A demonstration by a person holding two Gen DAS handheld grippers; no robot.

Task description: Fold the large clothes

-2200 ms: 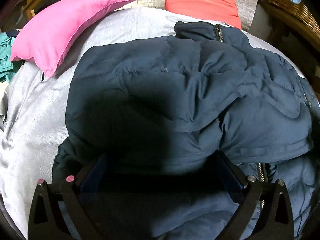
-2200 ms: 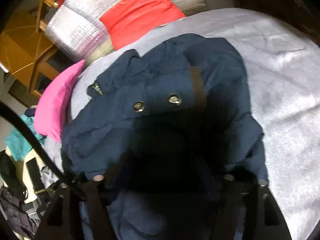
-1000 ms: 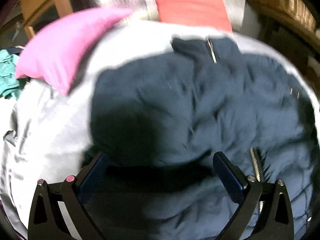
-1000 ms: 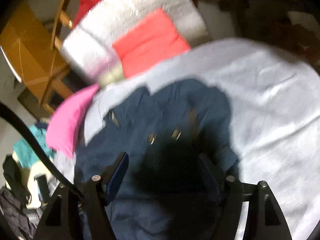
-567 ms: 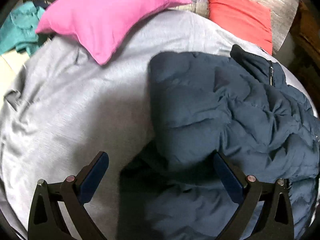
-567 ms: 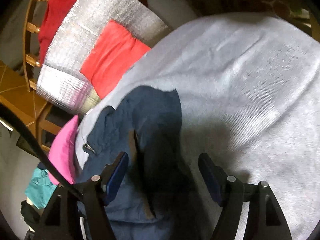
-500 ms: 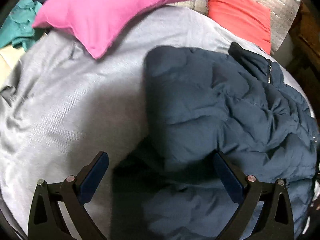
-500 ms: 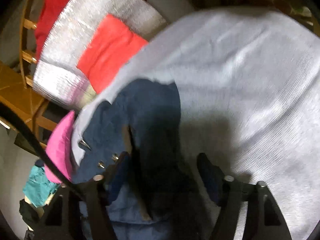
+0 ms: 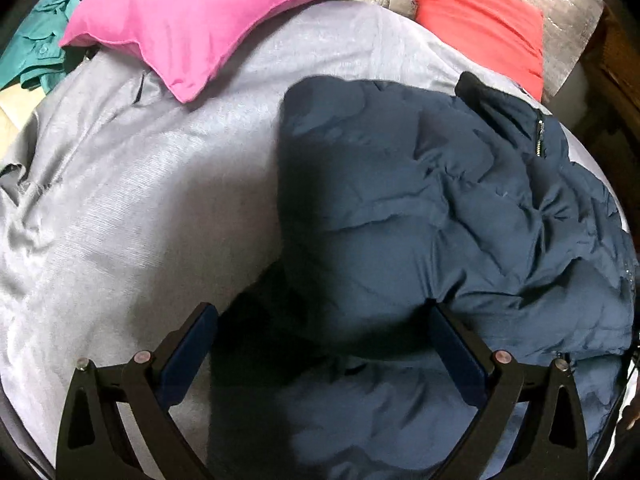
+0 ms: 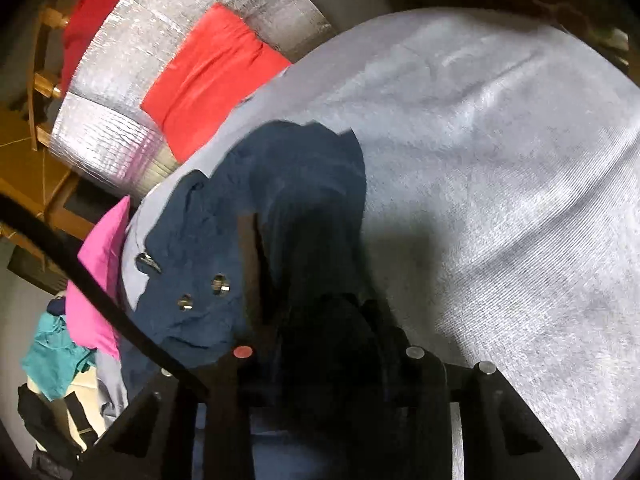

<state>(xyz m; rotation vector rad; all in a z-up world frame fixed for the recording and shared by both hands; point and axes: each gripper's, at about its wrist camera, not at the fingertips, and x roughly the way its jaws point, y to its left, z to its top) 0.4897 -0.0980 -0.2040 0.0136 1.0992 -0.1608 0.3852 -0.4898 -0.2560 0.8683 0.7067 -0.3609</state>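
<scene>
A navy puffer jacket [image 9: 440,216] lies folded in a heap on the grey bedsheet [image 9: 120,208], collar and zipper at the far right. My left gripper [image 9: 320,332] is open and empty, its jaws wide apart over the jacket's near left edge. In the right wrist view the jacket [image 10: 248,248] shows its snap buttons and a brown strip. My right gripper [image 10: 324,320] has its jaws drawn close together on a dark fold of the jacket at its right edge.
A pink pillow [image 9: 208,20] lies at the far left, and a red cushion [image 9: 480,24] leans on a silver pad [image 10: 120,112] at the head. Teal clothes [image 9: 28,52] lie off the left edge. The grey sheet [image 10: 500,184] spreads to the right.
Both grippers let go of the folded jacket, pulled back and swung outward. The right jaws, open half a second ago, have now closed on the jacket's right edge. The left stays open.
</scene>
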